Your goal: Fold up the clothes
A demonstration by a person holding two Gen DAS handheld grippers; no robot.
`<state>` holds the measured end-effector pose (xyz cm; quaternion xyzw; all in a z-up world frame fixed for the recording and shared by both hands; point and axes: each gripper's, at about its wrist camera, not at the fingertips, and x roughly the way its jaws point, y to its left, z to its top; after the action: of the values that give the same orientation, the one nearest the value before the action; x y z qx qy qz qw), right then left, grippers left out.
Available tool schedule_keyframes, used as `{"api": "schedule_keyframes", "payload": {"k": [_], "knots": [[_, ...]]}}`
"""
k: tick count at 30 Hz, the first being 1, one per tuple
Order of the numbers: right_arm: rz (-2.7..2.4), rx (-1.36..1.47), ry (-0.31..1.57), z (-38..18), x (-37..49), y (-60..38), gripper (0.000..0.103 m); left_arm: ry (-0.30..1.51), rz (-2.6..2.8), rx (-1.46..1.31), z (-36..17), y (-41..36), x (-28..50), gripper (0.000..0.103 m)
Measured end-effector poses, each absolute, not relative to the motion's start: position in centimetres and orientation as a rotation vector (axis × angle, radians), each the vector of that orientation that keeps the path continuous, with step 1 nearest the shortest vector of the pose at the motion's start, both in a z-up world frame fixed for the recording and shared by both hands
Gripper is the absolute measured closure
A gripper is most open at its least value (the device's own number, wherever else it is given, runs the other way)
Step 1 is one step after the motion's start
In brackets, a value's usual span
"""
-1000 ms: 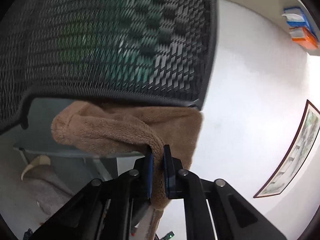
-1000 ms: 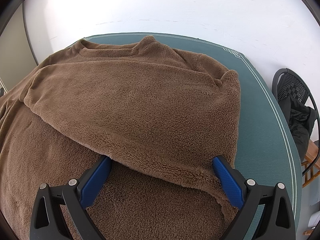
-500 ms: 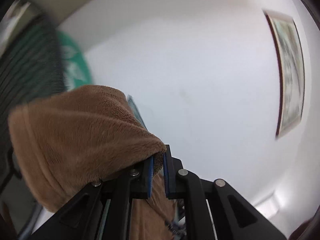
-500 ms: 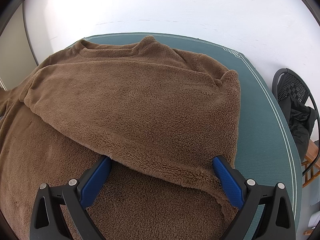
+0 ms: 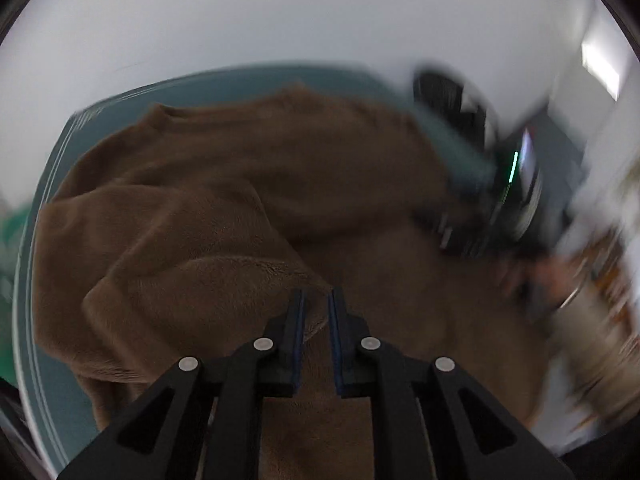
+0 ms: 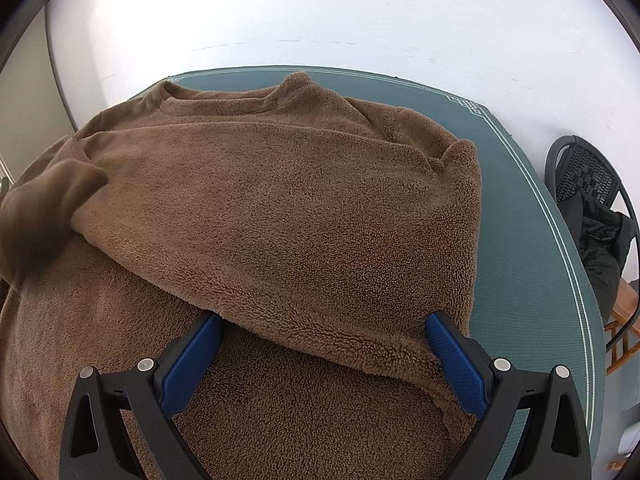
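A brown fleece sweater is lying spread across a teal table mat edged with thin white lines, and it is covering most of that mat, its neckline toward the white wall at the far side.

At the far left of the right wrist view, a blurred sleeve of the sweater is lifting off the pile and hanging over the body of the garment. The left wrist view is showing this sleeve bunched just ahead of the left gripper. Its two blue-lined fingers are standing almost together, and they have just been opening a little; an edge of the sleeve is sitting in the narrow gap, though the blur makes it unclear whether the pads are still pressing it.

Moving toward the middle, a folded layer of the sweater is lying diagonally over the lower layer, its fluffy edge running down toward the right. The right gripper is pointing down at this fold with its blue pads spread wide, one on each side of the folded edge. It is holding nothing; the pads are resting on or just above the fleece.

At the far right, past the mat's edge, a black mesh chair is standing against the wall with a dark garment heaped on its seat.
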<state>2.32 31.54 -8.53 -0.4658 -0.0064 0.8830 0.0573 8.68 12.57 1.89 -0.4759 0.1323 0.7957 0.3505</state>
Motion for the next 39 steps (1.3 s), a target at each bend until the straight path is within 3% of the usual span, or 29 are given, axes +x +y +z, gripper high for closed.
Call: {"api": "schedule_keyframes", "payload": {"k": [3,5,6,8,14,19,22,28,35,39], "knots": [[2.678,-1.413,-0.017,-8.5,2.3,31.5,0.001,0.570,2.076,-1.154,0.2,14.3,11.7,0.075],[2.679,-1.414,-0.015,-8.5,2.3,31.5,0.001,0.608,2.080,-1.098,-0.6,13.7,13.5,0.052],[2.679,-1.414,-0.015,-8.5,2.3,31.5,0.001,0.602,2.084,-1.073,-0.7,12.8,14.9,0.048],[2.680,-1.414,-0.014,-8.5,2.3,31.6,0.001,0.557,2.095,-1.040,-0.5,11.9,14.8,0.036],[2.691,-1.412,-0.006,-8.5,2.3,31.6,0.001,0.235,2.164,-1.013,0.7,7.3,15.0,0.025],[2.724,-1.430,-0.070,-6.5,3.1,29.5,0.001,-0.179,2.173,-1.034,1.7,-0.1,14.0,0.023],[2.884,-1.347,-0.213,-2.3,4.4,24.3,0.001,-0.346,2.180,-1.054,1.0,-3.3,12.7,0.023],[3.078,-1.373,-0.586,0.1,4.1,12.2,0.001,-0.508,2.189,-1.031,-0.1,-6.5,12.7,0.023],[3.084,-1.467,-0.471,-0.5,-0.7,5.7,0.001,-0.564,2.191,-1.021,-0.9,-8.7,13.6,0.022],[2.972,-1.509,-0.629,-2.7,-3.1,2.8,0.001,-0.596,2.162,-1.032,-1.4,-8.7,13.3,0.021]]}}
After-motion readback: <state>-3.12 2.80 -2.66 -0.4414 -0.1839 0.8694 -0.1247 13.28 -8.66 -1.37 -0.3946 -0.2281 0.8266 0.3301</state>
